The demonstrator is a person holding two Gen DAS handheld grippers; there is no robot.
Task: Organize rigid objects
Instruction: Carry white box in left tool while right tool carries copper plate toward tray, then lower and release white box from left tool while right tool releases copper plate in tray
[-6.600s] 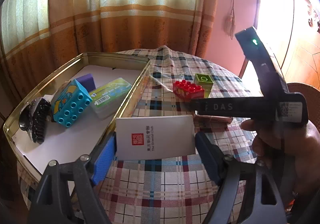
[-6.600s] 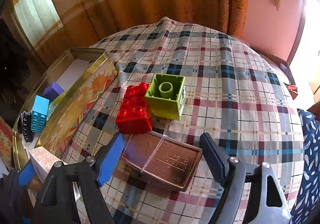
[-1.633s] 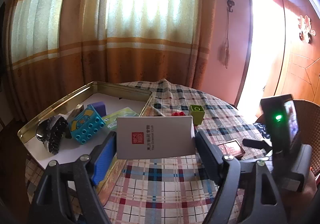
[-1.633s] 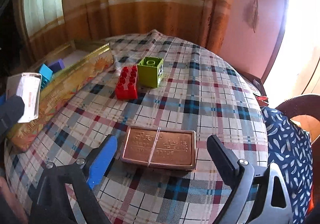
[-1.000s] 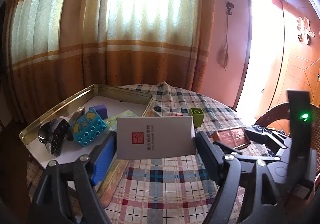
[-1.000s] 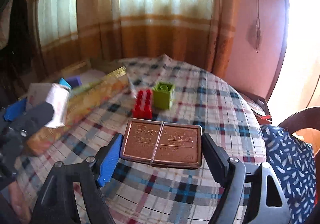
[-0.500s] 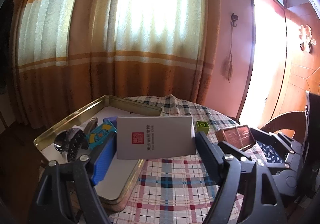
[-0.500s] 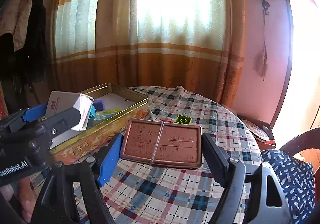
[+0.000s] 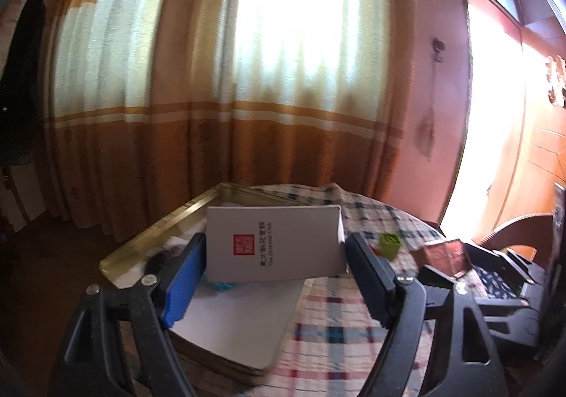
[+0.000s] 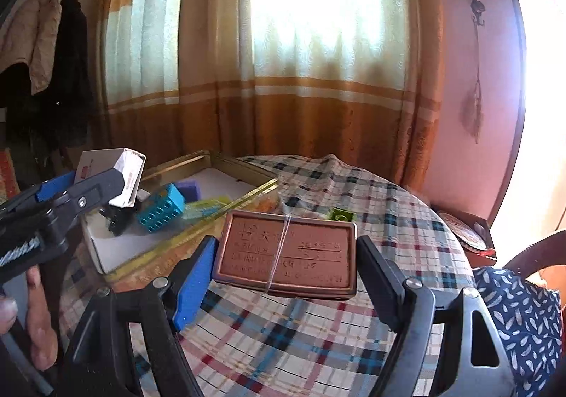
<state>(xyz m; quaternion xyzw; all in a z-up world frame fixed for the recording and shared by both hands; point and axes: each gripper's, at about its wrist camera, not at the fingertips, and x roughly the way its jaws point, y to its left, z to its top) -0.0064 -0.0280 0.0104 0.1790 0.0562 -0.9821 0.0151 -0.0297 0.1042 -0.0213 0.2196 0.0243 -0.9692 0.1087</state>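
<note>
- Presently, a white box (image 9: 272, 243) with a red seal printed on its face is being pinched between the two pads of the left claw (image 9: 274, 268), one short end against each pad, and is being held in the air above the near part of the gold tin tray (image 9: 155, 232).
- From the right wrist view, the same white box (image 10: 122, 172) is being seen end-on in the left claw (image 10: 106, 184), raised over the near left corner of the tray (image 10: 247, 193).
- A copper-coloured flat tin (image 10: 286, 252), bound by a thin band across its middle, is being gripped by its short ends in the right claw (image 10: 284, 266) and is being carried clear of the plaid-covered table (image 10: 389, 220), just right of the tray's long wall.
- Inside the tray, a blue studded block (image 10: 161, 207), a purple block (image 10: 189, 188) and a dark brush-like item (image 10: 115, 216) are being left lying on its white lining.
- A green block (image 10: 341, 214) is being left on the table behind the copper tin; whether anything lies beside it cannot be told, since the tin is covering that spot.
- A person's fingers (image 10: 39, 329) are being shown at the lower left edge, wrapped around the left claw's handle.
</note>
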